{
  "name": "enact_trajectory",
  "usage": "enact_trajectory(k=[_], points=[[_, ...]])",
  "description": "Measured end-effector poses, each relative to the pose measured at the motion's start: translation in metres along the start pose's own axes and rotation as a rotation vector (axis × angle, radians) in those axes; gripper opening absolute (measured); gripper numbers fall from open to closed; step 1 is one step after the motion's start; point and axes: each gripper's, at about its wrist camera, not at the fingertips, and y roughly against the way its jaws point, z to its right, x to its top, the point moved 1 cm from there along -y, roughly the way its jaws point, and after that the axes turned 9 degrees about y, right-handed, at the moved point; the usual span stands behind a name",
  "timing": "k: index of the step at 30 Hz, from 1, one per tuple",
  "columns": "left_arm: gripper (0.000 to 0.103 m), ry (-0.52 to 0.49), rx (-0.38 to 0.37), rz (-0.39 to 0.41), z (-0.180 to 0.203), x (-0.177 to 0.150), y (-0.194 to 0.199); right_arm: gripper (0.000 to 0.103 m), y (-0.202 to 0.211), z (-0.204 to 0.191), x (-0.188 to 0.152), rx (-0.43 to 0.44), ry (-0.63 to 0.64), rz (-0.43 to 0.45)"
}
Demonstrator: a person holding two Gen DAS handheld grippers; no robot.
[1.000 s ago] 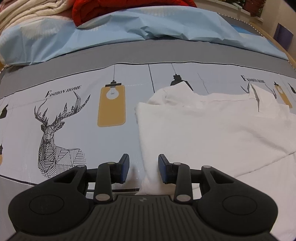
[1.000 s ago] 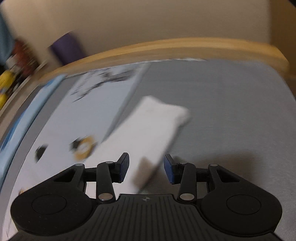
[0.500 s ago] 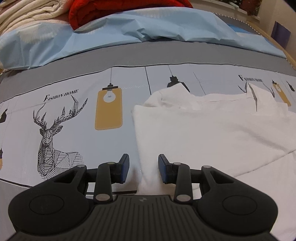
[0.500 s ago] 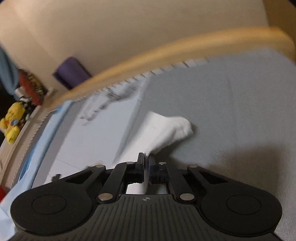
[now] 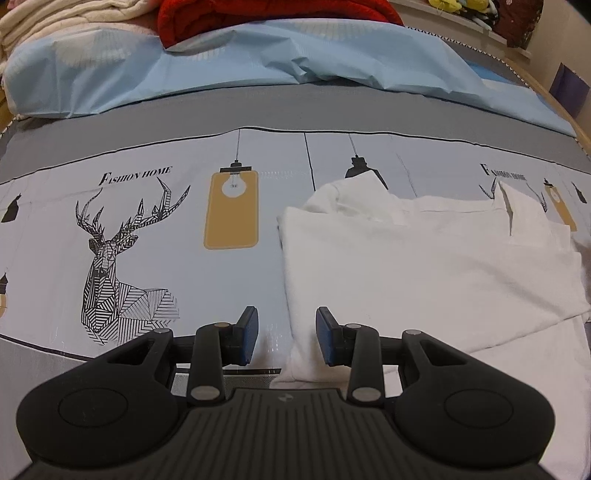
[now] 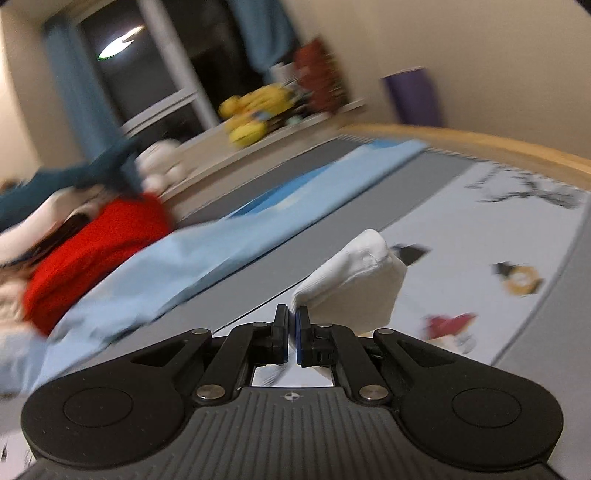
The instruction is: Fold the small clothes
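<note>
A small white shirt (image 5: 424,266) lies spread on the printed bedsheet (image 5: 147,266), filling the right half of the left wrist view. My left gripper (image 5: 286,338) is open just above the sheet, its fingers astride the shirt's near left edge. My right gripper (image 6: 291,334) is shut on a white sleeve end (image 6: 354,280) of the shirt and holds it lifted above the bed. The right wrist view is blurred by motion.
A light blue quilt (image 5: 240,62) with a red blanket (image 5: 266,11) and a cream blanket (image 5: 66,18) lies across the far side of the bed. A wooden bed edge (image 6: 480,142) runs along the right. A shelf with yellow soft toys (image 6: 255,114) stands beyond.
My right gripper closed on the white sleeve end, lifted it off the bed and swung to the left. My left gripper stayed open and hardly moved.
</note>
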Motion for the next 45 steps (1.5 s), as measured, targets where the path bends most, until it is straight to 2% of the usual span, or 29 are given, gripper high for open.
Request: enact_trajectory(k=[4, 7, 11, 13, 16, 18, 19, 20, 21, 23, 24, 25, 26, 28, 31, 34, 38, 45], points=[[0.039, 0.013, -0.011, -0.001, -0.005, 0.001, 0.003, 0.003, 0.022, -0.049, 0.004, 0.048, 0.01, -0.082], [0.039, 0.022, -0.013, -0.003, -0.009, 0.003, 0.004, 0.003, 0.044, -0.071, -0.002, 0.082, -0.022, -0.132], [0.039, 0.035, -0.011, -0.004, -0.013, 0.003, 0.006, 0.003, 0.038, -0.085, -0.022, 0.079, -0.136, -0.217], [0.039, 0.028, -0.013, -0.005, -0.012, 0.002, 0.007, 0.003, 0.023, -0.085, -0.032, 0.044, -0.172, -0.263], [0.039, 0.029, -0.01, -0.004, -0.014, 0.002, 0.007, 0.003, 0.013, -0.101, -0.037, -0.031, -0.096, -0.243], [0.039, 0.045, -0.004, -0.005, -0.017, 0.005, 0.006, 0.003, 0.014, -0.13, -0.035, -0.062, 0.054, -0.182], [0.039, 0.053, -0.003, -0.006, -0.018, 0.006, 0.005, 0.003, 0.018, -0.148, -0.037, -0.045, 0.142, -0.146], [0.039, 0.062, -0.003, -0.007, -0.019, 0.007, 0.004, 0.003, 0.022, -0.169, -0.042, 0.007, 0.221, -0.115], [0.039, 0.07, -0.004, -0.008, -0.02, 0.008, 0.003, 0.003, 0.027, -0.191, -0.048, 0.097, 0.287, -0.094], [0.039, 0.084, -0.01, -0.011, -0.021, 0.01, 0.001, 0.005, 0.035, -0.234, -0.068, 0.33, 0.407, -0.105], [0.039, 0.088, -0.013, -0.014, -0.02, 0.01, 0.0, 0.006, 0.036, -0.248, -0.076, 0.432, 0.446, -0.147], [0.039, 0.092, -0.019, -0.019, -0.02, 0.01, -0.001, 0.012, 0.033, -0.263, -0.09, 0.562, 0.485, -0.267], [0.039, 0.093, -0.025, -0.024, -0.019, 0.01, -0.003, 0.014, 0.028, -0.271, -0.103, 0.635, 0.504, -0.389], [0.039, 0.094, -0.035, -0.035, -0.017, 0.008, -0.006, 0.021, 0.023, -0.269, -0.116, 0.608, 0.481, -0.485], [0.039, 0.118, -0.061, -0.046, -0.016, 0.008, -0.01, 0.026, 0.018, -0.246, -0.106, 0.542, 0.386, -0.52], [0.039, 0.155, -0.092, -0.059, -0.013, 0.009, -0.016, 0.036, 0.019, -0.215, -0.085, 0.444, 0.353, -0.477], [0.039, 0.178, -0.127, -0.092, -0.001, 0.007, -0.029, 0.036, 0.015, -0.167, -0.062, 0.28, 0.318, -0.417], [0.039, 0.135, -0.094, -0.161, 0.019, -0.005, -0.059, 0.039, 0.011, -0.064, -0.024, 0.05, 0.118, -0.353]])
